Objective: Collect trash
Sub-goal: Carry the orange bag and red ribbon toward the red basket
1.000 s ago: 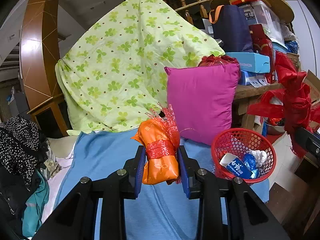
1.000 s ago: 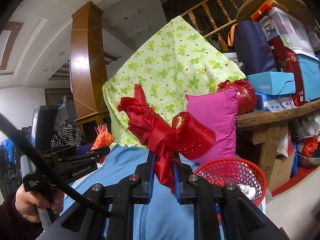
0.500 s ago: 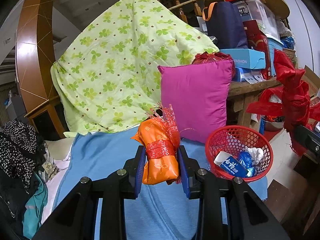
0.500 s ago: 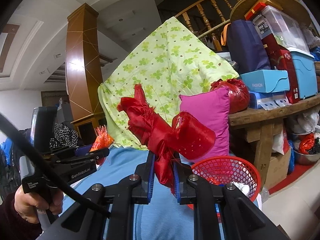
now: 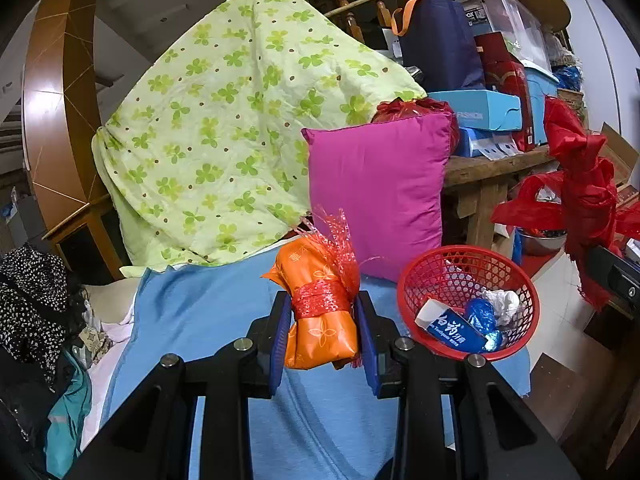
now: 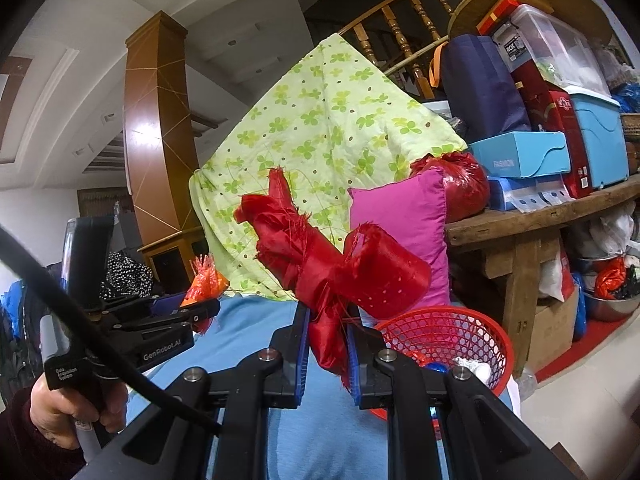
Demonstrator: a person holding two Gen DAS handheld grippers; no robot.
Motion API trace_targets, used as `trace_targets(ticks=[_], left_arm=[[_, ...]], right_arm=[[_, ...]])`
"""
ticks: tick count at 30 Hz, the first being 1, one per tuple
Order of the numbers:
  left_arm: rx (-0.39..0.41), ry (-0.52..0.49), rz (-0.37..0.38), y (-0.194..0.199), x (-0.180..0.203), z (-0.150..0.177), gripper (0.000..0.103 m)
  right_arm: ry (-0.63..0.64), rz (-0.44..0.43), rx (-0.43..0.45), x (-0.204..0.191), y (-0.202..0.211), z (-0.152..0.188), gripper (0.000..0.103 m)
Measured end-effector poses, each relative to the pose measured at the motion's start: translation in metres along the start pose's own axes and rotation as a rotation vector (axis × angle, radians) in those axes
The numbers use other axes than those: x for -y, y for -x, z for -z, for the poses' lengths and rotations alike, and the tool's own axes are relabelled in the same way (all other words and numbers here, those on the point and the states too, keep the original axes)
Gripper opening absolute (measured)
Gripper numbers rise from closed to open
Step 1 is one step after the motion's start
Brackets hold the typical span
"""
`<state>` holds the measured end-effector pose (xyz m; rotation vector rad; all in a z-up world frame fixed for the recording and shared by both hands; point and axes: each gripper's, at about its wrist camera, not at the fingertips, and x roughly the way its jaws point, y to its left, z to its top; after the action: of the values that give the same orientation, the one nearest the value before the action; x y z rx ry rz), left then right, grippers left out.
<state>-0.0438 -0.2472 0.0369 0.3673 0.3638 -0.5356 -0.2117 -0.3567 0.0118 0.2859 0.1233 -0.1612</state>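
1. While both tongs hold trash up in the air, the red mesh basket (image 5: 466,304) sits low on the blue cloth (image 5: 208,320), to the right of the left gripper (image 5: 323,336) and just past the right gripper (image 6: 327,344), a bit to its right.
2. The left gripper is pinching an orange packet (image 5: 320,320) with a red net band round its middle. The packet stands up tall between the blue pads, leaning a little to the left.
3. The right gripper is pinching a red ribbon bow (image 6: 332,272). Its tail hangs down between the pads and its loops spread out above them.
4. I think the right gripper is nearer the basket, so the bow could drop in first. The packet has to go right and down.
5. The basket already holds a blue and white box (image 5: 452,326) with white Chinese writing, a blue wrapper and a crumpled white paper.
6. Words I can read: "GenRobot.AI" on the side of the left gripper in the right view, "FASHION" on the light blue box (image 6: 520,156), and "ROX" on the clear tub (image 6: 552,44). Other labels are too small.
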Motion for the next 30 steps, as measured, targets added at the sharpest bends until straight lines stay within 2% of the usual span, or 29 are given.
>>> trace_targets(ticks=[30], left_arm=[[-0.014,-0.043,0.041,-0.004,0.026,-0.003,0.034]], right_arm=[[-0.052,0.042,0.006,0.020,0.014,0.008,0.018]])
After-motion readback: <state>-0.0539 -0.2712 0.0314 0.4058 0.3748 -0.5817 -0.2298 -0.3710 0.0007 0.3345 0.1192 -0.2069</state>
